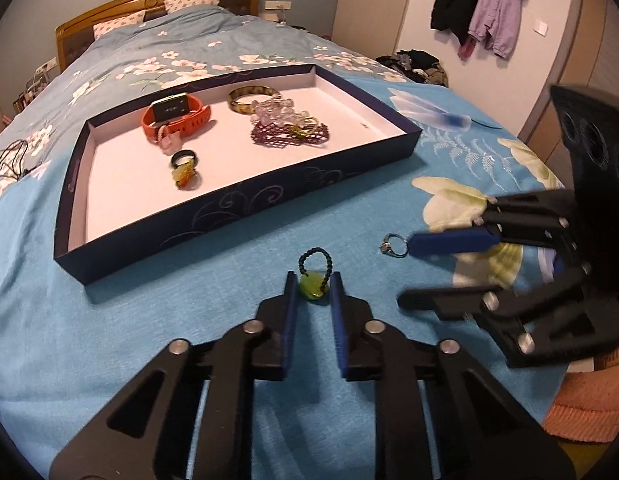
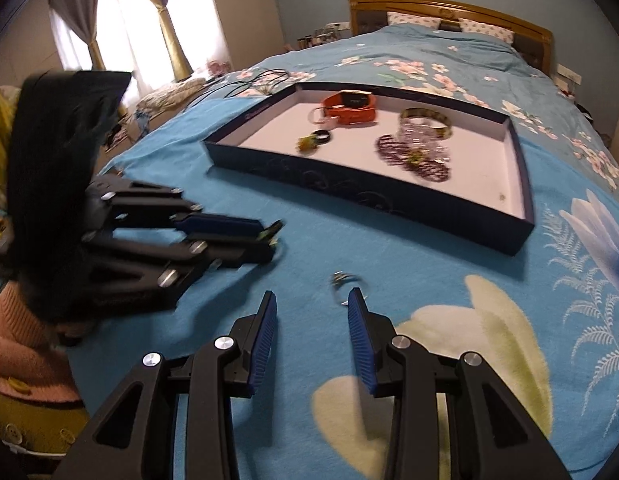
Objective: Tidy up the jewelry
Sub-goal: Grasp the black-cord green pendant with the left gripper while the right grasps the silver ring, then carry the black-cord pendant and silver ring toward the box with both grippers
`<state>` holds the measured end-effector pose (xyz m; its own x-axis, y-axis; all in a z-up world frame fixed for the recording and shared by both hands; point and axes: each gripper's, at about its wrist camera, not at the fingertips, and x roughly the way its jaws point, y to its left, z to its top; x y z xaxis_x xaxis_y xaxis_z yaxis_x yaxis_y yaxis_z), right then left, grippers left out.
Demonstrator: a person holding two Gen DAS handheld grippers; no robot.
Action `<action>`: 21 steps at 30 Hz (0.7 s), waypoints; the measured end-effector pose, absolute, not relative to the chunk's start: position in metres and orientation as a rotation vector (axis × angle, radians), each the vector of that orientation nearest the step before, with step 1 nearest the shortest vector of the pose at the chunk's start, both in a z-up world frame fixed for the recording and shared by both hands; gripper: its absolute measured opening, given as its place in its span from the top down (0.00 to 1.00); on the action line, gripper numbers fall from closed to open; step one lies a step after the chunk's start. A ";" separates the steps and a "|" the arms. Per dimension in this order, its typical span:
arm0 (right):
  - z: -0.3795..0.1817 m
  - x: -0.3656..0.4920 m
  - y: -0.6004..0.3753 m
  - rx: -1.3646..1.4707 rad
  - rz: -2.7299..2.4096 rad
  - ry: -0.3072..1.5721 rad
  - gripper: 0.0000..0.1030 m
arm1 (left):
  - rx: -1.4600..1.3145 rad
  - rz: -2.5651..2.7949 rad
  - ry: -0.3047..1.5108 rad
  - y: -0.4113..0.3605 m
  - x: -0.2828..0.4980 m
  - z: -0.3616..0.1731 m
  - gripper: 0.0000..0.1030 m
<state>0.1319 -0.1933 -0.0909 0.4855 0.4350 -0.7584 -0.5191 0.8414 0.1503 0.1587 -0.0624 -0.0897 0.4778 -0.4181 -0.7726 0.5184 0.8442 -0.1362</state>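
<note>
Green pendant (image 1: 313, 286), silver ring (image 1: 394, 244) on bedspread

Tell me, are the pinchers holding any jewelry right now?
Not yet. The left gripper has its fingers on both sides of the green pendant, not squeezing. The right gripper is open beside the silver ring.

Right gripper (image 2: 312, 304): jaws apart, silver ring (image 2: 346, 280) just beyond right fingertip. Left gripper (image 2: 274, 236) at left, low over blue bedspread (image 2: 429, 280). Navy tray (image 2: 389, 196) holds orange watch (image 2: 351, 109), bracelets.
</note>
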 end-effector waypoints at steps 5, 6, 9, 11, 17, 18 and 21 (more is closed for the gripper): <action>-0.087 0.130 -0.194 -0.112 0.546 0.866 0.66 | 0.129 -0.564 0.896 -0.059 0.157 -0.088 0.84; -0.087 0.132 -0.196 -0.110 0.533 0.865 0.66 | 0.132 -0.564 0.895 -0.060 0.157 -0.087 0.83; -0.089 0.140 -0.196 -0.131 0.507 0.873 0.66 | 0.141 -0.551 0.892 -0.061 0.157 -0.087 0.75; -0.091 0.144 -0.194 -0.159 0.496 0.877 0.66 | 0.140 -0.551 0.894 -0.060 0.157 -0.087 0.75; -0.093 0.148 -0.190 -0.204 0.501 0.877 0.77 | 0.137 -0.548 0.902 -0.061 0.161 -0.089 0.80; -0.092 0.147 -0.190 -0.205 0.507 0.877 0.81 | 0.135 -0.547 0.903 -0.061 0.161 -0.089 0.81; -0.092 0.147 -0.190 -0.205 0.506 0.875 0.84 | 0.126 -0.546 0.904 -0.060 0.161 -0.090 0.85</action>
